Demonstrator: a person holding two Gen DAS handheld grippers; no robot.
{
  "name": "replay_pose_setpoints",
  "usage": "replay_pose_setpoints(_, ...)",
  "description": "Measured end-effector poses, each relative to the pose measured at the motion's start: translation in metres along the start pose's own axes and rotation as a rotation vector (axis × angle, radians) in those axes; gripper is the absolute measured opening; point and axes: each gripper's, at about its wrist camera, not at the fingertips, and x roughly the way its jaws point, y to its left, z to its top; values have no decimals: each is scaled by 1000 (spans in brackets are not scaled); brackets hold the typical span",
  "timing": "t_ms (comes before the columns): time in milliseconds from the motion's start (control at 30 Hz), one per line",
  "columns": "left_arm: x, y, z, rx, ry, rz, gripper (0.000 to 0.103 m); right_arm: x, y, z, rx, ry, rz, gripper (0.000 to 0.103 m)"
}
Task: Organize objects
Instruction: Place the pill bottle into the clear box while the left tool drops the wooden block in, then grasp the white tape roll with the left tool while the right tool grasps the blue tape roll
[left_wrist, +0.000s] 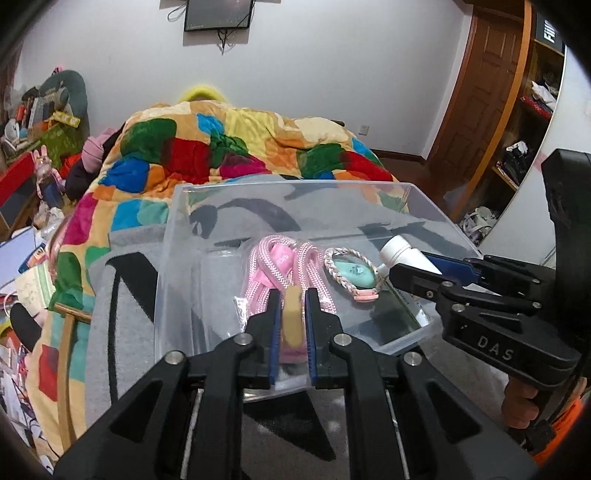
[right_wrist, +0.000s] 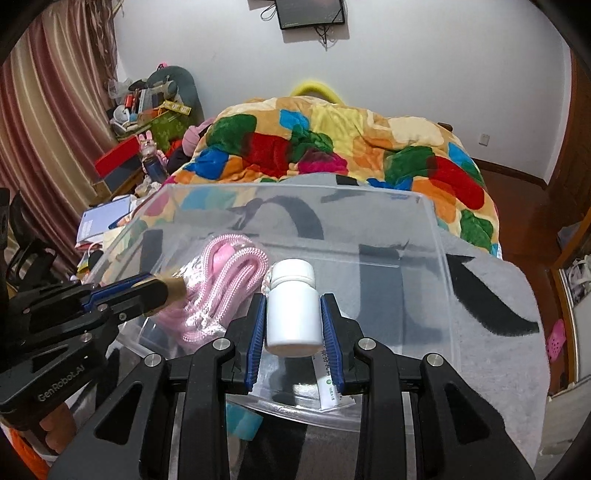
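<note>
Clear plastic storage bin (left_wrist: 173, 236) sits on the grey blanket with black markings (right_wrist: 491, 295) at the foot of the bed, and both claws hang over it with loads. The left claw (left_wrist: 291, 314) is closed on a small tan block-shaped object (left_wrist: 291, 321), held above the near left part of the bin. The right claw (right_wrist: 293, 317) is clamped on a white plastic screw-cap bottle (right_wrist: 291, 306), poised over the near middle of the bin.

Inside the bin already lie a coiled pink woven cord in a clear bag (left_wrist: 284, 266) and, just beside it, a mint-green oval piece ringed by a pale braided band (left_wrist: 351, 273). A thin white tube with green print (right_wrist: 328, 387) lies at the near wall, though whether it rests inside the bin I cannot tell.

Judging from this, the sorting is well along: two items are stowed, two more are ready to be released. Beyond the bin, the patchwork multicoloured quilt (left_wrist: 236, 147) covers the bed, with no further loose items visible on it.
</note>
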Motion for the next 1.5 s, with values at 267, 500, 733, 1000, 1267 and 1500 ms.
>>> replay_pose_setpoints(267, -24, -12, -9, 47, -31, -22, 11, -20, 0, -7, -20, -19, -6, 28)
replay_pose_setpoints(500, -45, -30, -24, 69, -51, -76, 26, -60, -7, -26, -37, -72, -22, 28)
replay_pose_setpoints(733, -28, -53, -41, 105, 8, -104, 50, -84, -23, -46, -15, -83, -38, 28)
replay_pose_setpoints(1000, 8, -63, -56, 102, 120, -134, 47, -79, -26, -58, -10, -55, -17, 28)
replay_pose_setpoints(1267, -19, -41, -75, 80, 59, -120, 39, -52, -5, -61, -17, 7, 42, 32)
replay_pose_setpoints(1500, -37, -17, -84, 26, 27, -108, 39, -23, 27, -58, -56, 54, 58, 45)
